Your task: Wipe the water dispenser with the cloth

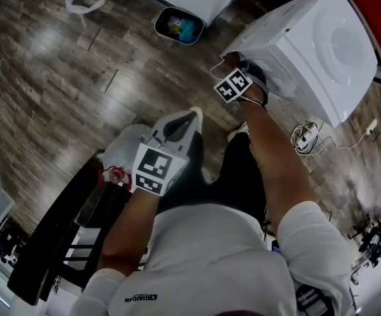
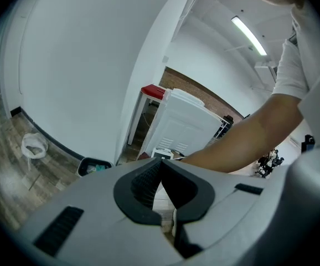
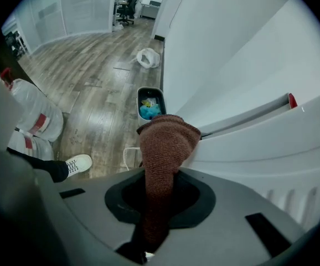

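Cloth (image 3: 165, 143): brown, pinched between the right gripper (image 3: 163, 173) fingers, bunched end sticking out past the tips
Water dispenser (image 1: 309, 45): white, just beyond those fingertips (cloth end at its side)
Left gripper (image 2: 160, 164): fingers closed together, nothing between

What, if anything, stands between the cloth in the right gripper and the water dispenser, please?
Nothing visible does. The right gripper is clamped on the brown cloth, whose bunched end sits right at the side of the white water dispenser, with no object between them. Whether it touches cannot be told.
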A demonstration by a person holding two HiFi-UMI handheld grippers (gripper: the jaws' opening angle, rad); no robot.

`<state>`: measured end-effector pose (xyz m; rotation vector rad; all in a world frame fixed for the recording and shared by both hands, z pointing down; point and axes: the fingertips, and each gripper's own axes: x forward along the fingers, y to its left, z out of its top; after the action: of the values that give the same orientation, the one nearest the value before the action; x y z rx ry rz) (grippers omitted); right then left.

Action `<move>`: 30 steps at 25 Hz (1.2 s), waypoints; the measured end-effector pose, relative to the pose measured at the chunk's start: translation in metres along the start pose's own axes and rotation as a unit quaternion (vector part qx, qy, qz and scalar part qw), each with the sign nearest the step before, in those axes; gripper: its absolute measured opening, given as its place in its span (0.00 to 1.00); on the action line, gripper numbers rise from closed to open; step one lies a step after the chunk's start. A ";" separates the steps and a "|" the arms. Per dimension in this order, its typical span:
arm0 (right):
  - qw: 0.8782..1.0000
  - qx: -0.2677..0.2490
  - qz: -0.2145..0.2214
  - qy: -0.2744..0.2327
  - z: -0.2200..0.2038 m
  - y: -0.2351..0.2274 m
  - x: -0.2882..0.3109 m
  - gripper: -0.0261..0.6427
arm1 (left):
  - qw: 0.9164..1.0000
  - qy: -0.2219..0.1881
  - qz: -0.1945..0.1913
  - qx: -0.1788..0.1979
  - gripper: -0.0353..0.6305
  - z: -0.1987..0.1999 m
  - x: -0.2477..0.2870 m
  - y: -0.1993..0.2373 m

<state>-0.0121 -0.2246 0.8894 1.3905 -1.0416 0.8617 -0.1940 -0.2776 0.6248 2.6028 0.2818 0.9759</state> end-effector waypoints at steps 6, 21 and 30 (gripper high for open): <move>1.000 -0.007 0.021 0.018 -0.010 0.014 0.024 0.13 | 1.000 0.002 0.003 -0.004 0.04 -0.004 0.005 -0.007; 1.000 -0.007 0.025 -0.015 -0.003 0.011 0.001 0.13 | 1.000 0.001 0.012 0.003 0.04 0.003 0.008 -0.002; 0.991 0.076 0.025 -0.112 -0.005 -0.006 -0.105 0.14 | 0.999 -0.021 0.004 0.038 0.04 0.044 -0.001 0.007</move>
<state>-0.0416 -0.2086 0.7896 1.6233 -1.2055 0.8497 -0.1648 -0.2953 0.5957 2.6919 0.3025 0.9292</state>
